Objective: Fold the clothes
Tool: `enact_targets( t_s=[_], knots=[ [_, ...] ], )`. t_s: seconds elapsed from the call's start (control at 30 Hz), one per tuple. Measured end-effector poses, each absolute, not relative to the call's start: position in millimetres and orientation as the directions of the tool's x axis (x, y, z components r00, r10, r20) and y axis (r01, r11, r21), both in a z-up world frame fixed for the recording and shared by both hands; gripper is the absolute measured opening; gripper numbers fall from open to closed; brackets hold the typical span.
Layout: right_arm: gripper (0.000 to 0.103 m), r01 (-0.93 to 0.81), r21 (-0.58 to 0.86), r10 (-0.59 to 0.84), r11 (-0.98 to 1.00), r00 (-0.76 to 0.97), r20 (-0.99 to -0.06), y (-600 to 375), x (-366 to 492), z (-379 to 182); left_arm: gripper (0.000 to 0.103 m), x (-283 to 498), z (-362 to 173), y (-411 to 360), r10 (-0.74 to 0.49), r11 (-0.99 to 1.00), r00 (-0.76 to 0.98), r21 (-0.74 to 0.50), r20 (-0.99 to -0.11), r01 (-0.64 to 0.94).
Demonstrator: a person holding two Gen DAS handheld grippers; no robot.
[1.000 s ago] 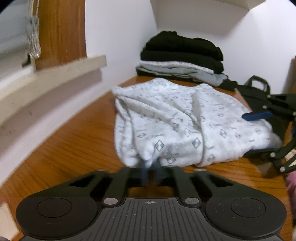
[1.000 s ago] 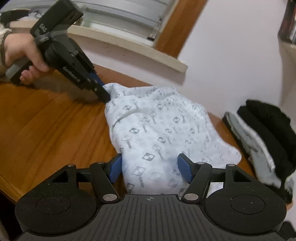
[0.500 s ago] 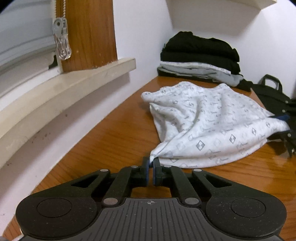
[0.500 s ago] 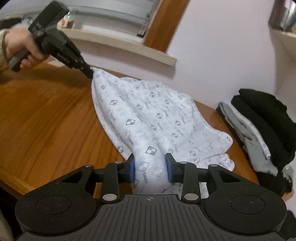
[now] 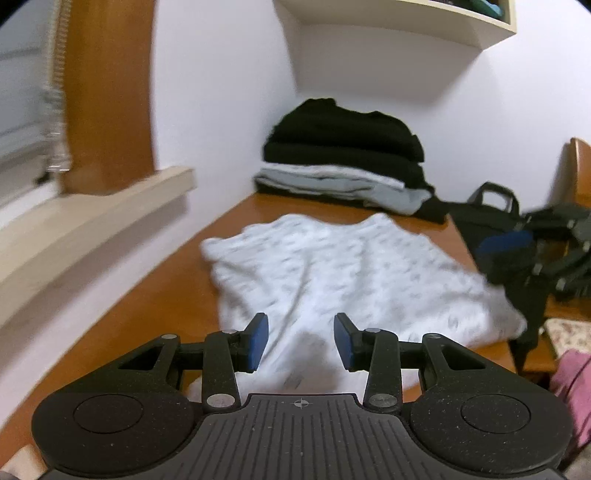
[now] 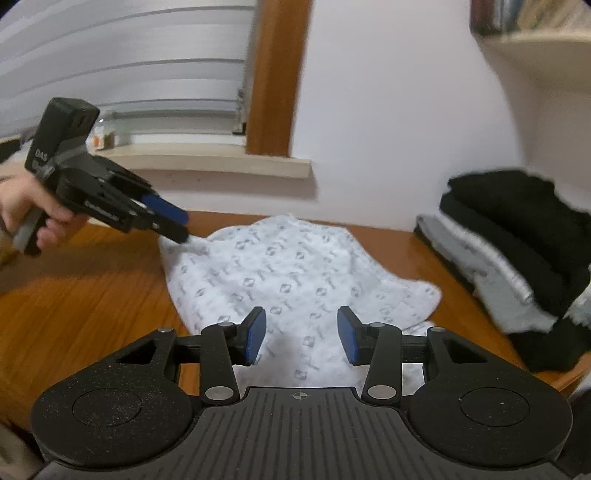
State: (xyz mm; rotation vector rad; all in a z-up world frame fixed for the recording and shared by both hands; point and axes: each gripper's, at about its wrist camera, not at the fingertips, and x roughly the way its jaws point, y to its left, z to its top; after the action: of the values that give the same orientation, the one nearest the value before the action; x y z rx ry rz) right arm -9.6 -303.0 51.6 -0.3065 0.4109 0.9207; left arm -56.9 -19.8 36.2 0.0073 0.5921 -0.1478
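Observation:
A white garment with a grey pattern (image 5: 332, 273) (image 6: 280, 273) lies loosely spread on the wooden table (image 5: 147, 306). My left gripper (image 5: 301, 341) hovers over the garment's near edge, its jaws opening, with the cloth below the blue pads and not pinched. In the right wrist view a hand holds the left gripper (image 6: 173, 225) with its tips at the garment's far left corner. My right gripper (image 6: 302, 339) stands over the opposite edge, jaws opening, nothing pressed between them. Seen from the left wrist, the right gripper (image 5: 517, 251) is at the garment's right side.
A stack of folded black and grey clothes (image 5: 343, 158) (image 6: 517, 236) sits at the table's far end by the wall. A black bag (image 5: 491, 206) is beside it. The window sill (image 5: 92, 221) runs along one side, and a shelf (image 5: 406, 22) hangs above.
The left gripper has let go of the garment's corner and opened. The right gripper's pads, which were pinching the hem, have parted and lifted. The garment now rests on the table.

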Motion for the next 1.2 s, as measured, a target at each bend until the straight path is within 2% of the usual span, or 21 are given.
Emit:
enact_targets(
  t_s=[0.03, 0.17, 0.27, 0.33, 0.4, 0.43, 0.47, 0.63, 0.77, 0.93, 1.07, 1.2],
  knots=[
    [0.044, -0.818, -0.074, 0.7, 0.571, 0.532, -0.477, -300.6, -5.7, 46.3, 0.043, -42.6, 32.3, -19.7, -0.128, 0.99, 0.808, -0.024, -0.575, 0.139],
    [0.043, -0.818, -0.085, 0.666, 0.569, 0.519, -0.536, -297.2, 5.5, 23.6, 0.022, 11.1, 15.4, -9.7, -0.063, 0.993, 0.757, 0.033, -0.65, 0.111],
    [0.045, -0.809, -0.035, 0.661, 0.587, 0.504, -0.556, -314.1, 15.9, 18.9, 0.018, 33.1, 10.7, 11.6, 0.039, 0.997, 0.754, 0.074, -0.656, 0.013],
    [0.046, -0.787, -0.018, 0.65, 0.617, 0.522, -0.553, -327.7, 23.5, 22.6, 0.018, 40.4, 9.7, 23.8, 0.038, 0.999, 0.757, 0.049, -0.652, -0.007],
    [0.046, -0.766, 0.031, 0.656, 0.642, 0.527, -0.54, -340.5, 34.7, 26.0, 0.028, 41.1, 12.9, 32.1, -0.006, 1.0, 0.775, -0.008, -0.632, 0.001],
    [0.048, -0.754, 0.058, 0.66, 0.655, 0.532, -0.531, -345.5, 42.1, 27.0, 0.043, 41.1, 14.9, 34.1, -0.019, 1.0, 0.783, -0.025, -0.622, 0.004],
    [0.05, -0.739, 0.08, 0.659, 0.669, 0.54, -0.523, -348.9, 50.1, 27.5, 0.053, 41.5, 16.0, 35.9, -0.036, 0.999, 0.787, -0.045, -0.616, 0.011],
    [0.058, -0.676, 0.203, 0.662, 0.709, 0.538, -0.522, -351.1, 97.6, 16.4, 0.059, 56.6, 9.3, 41.0, -0.134, 0.988, 0.755, -0.149, -0.641, 0.049],
    [0.071, -0.652, 0.237, 0.657, 0.72, 0.532, -0.534, -346.6, 117.7, 4.4, 0.063, 74.4, 1.8, 46.1, -0.171, 0.979, 0.737, -0.195, -0.654, 0.055],
    [0.071, -0.662, 0.244, 0.681, 0.708, 0.549, -0.485, -344.4, 127.1, 7.1, 0.063, 86.4, 0.1, 51.6, -0.196, 0.974, 0.745, -0.216, -0.638, 0.071],
    [0.071, -0.669, 0.258, 0.687, 0.697, 0.522, -0.505, -323.9, 153.3, 9.2, 0.068, 97.1, -2.8, 57.1, -0.22, 0.965, 0.743, -0.251, -0.632, 0.072],
    [0.071, -0.683, 0.287, 0.704, 0.672, 0.467, -0.535, -305.8, 173.7, 7.5, 0.068, 113.5, -2.5, 58.1, -0.235, 0.963, 0.732, -0.256, -0.639, 0.086]
  ],
)
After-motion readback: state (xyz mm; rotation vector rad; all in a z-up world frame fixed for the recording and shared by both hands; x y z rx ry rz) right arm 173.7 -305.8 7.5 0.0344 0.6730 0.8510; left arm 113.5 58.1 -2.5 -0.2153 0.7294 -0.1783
